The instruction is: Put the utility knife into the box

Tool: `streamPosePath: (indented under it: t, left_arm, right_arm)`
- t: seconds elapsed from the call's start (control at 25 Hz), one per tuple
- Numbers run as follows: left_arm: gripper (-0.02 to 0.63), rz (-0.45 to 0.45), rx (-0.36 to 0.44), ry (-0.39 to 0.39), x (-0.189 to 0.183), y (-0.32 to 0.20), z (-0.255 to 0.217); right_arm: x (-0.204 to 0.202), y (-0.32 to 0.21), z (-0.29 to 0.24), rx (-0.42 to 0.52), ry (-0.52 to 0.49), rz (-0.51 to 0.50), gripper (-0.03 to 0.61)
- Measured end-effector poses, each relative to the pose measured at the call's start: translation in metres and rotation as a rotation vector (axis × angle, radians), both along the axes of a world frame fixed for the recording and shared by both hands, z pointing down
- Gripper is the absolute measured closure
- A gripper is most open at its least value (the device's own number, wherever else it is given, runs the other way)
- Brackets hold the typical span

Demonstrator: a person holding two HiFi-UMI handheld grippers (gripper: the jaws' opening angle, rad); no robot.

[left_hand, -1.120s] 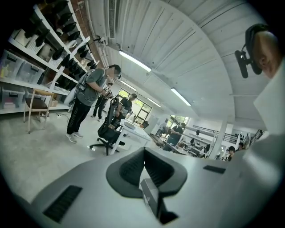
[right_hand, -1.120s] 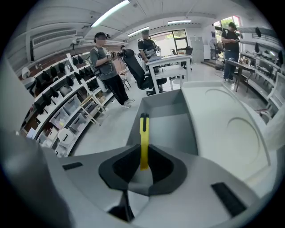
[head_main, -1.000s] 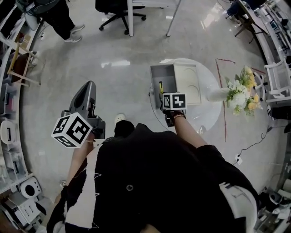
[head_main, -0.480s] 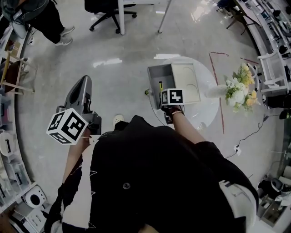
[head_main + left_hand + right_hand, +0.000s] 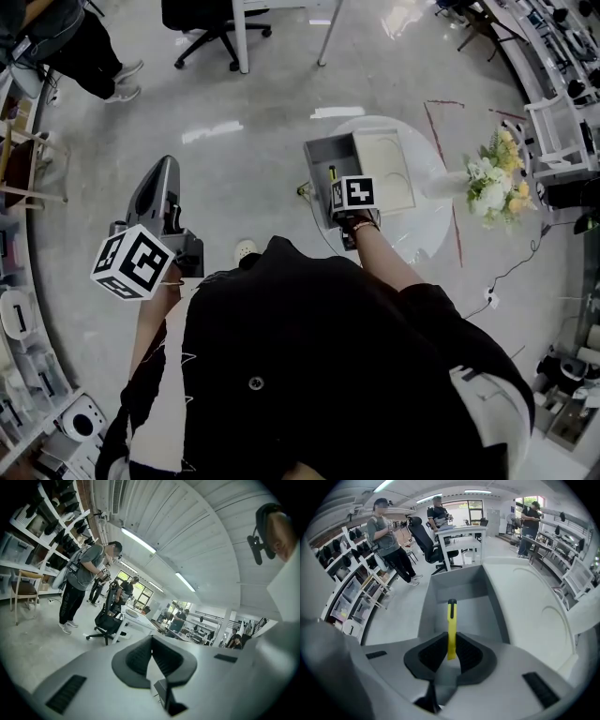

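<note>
right hand-held gripper [image 5: 451, 651] – jaws closed on the near end of the yellow utility knife [image 5: 451, 625], most of its length sticking out free. knife held over the open grey box [image 5: 457, 581] on the round white table [image 5: 427, 220]; contact with the box floor cannot be told.
risk: thin end-grip may let the knife pivot or slip; a high release could bounce it off a wall.
long axis: near to far, black tip toward the box's far wall.
left hand-held gripper [image 5: 151, 656] – jaws together, empty, well apart at the left.
</note>
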State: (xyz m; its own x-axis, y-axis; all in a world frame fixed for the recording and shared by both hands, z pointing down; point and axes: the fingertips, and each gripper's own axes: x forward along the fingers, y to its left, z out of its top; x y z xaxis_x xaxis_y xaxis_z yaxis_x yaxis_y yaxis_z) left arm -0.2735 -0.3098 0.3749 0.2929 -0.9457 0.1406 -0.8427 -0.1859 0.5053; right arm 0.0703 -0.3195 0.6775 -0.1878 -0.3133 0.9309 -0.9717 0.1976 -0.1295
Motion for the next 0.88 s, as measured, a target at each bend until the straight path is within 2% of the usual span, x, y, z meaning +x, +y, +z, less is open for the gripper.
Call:
streamPosePath:
  t: [0.88]
  left_arm:
    - [0.601, -0.009, -0.039, 0.013, -0.005, -0.015, 0.015]
  right_arm:
    - [0.011, -0.009, 0.017, -0.063, 0.024, 0.028, 0.518]
